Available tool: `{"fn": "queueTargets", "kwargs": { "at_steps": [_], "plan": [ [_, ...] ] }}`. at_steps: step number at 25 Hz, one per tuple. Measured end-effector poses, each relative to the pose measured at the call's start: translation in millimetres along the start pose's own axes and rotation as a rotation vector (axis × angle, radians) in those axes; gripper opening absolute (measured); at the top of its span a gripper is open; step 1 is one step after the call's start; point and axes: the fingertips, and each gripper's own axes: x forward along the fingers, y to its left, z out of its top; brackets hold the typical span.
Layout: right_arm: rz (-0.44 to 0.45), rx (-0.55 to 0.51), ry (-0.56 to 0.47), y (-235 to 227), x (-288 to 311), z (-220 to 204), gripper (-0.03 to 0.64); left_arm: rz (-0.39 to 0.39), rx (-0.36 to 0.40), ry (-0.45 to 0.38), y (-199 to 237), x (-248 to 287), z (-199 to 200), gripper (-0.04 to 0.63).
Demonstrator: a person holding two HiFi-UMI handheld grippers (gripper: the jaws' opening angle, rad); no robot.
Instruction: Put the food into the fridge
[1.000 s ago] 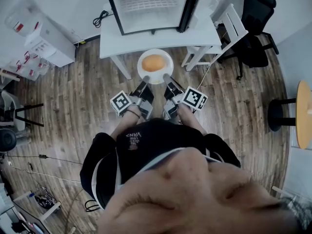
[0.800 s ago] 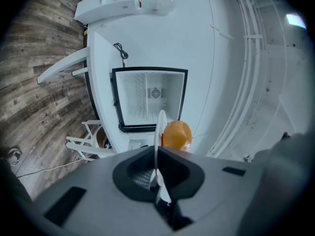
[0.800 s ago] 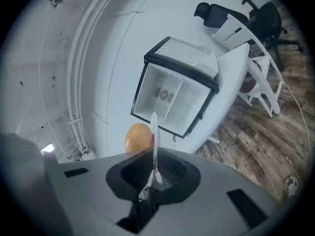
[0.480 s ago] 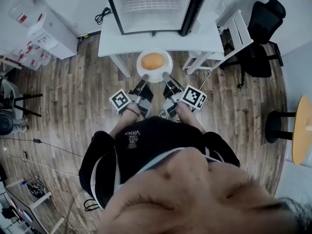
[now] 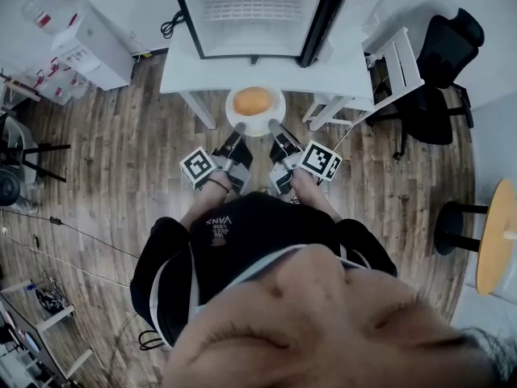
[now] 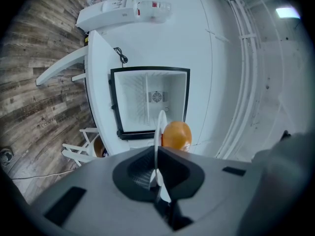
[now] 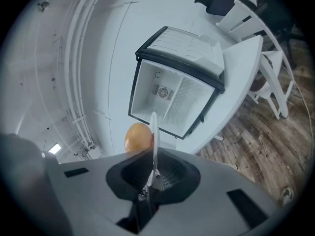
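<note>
A round orange food item (image 5: 254,100) lies on a white plate (image 5: 234,105), held level in front of me. My left gripper (image 5: 240,128) is shut on the plate's near-left rim, and my right gripper (image 5: 275,125) is shut on its near-right rim. Ahead, a small black-framed fridge (image 5: 252,10) stands open on a white table (image 5: 343,69), with a white, bare interior. The left gripper view shows the plate (image 6: 158,132) edge-on in the left gripper (image 6: 157,173), the food (image 6: 176,135) beside it and the fridge (image 6: 147,100) beyond. The right gripper view shows the plate (image 7: 153,132), food (image 7: 138,137), fridge (image 7: 172,100) and right gripper (image 7: 153,173).
The fridge door (image 5: 323,14) hangs open at its right side. A white chair (image 5: 386,63) and a black office chair (image 5: 448,63) stand to the right of the table. A white appliance (image 5: 81,43) is at the far left, a round wooden table (image 5: 497,233) at the right.
Both grippers have carried the plate with the food closer to the table and the open fridge. The grip on the plate looks the same.
</note>
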Motion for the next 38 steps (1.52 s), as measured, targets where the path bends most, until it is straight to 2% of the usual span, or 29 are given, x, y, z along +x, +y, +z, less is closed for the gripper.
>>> {"fn": "queueTargets", "kwargs": {
  "at_steps": [6,15,19,22,25,33,36,38],
  "plan": [
    [0.018,0.007,0.029,-7,2,7,0.023,0.013,0.008,-0.032,4,6,-2,0.025],
    [-0.010,0.021,0.027,-14,11,16,0.023,0.008,0.000,-0.030,6,20,6,0.025],
    [-0.038,0.017,0.012,-20,29,31,0.023,0.005,-0.006,-0.012,7,39,23,0.025],
    [-0.009,0.022,-0.002,-18,40,37,0.023,0.009,-0.004,0.005,9,47,31,0.025],
    [-0.037,0.033,-0.011,-25,46,40,0.023,0.014,-0.005,0.015,13,54,38,0.025],
    [-0.030,0.026,-0.029,-27,80,55,0.023,0.021,-0.014,0.034,21,75,67,0.025],
    [-0.057,0.023,-0.035,-30,91,63,0.023,0.011,-0.019,0.039,20,87,79,0.025],
    [-0.039,0.016,-0.044,-28,101,69,0.023,0.006,-0.022,0.044,20,94,86,0.025]
  ]
}}
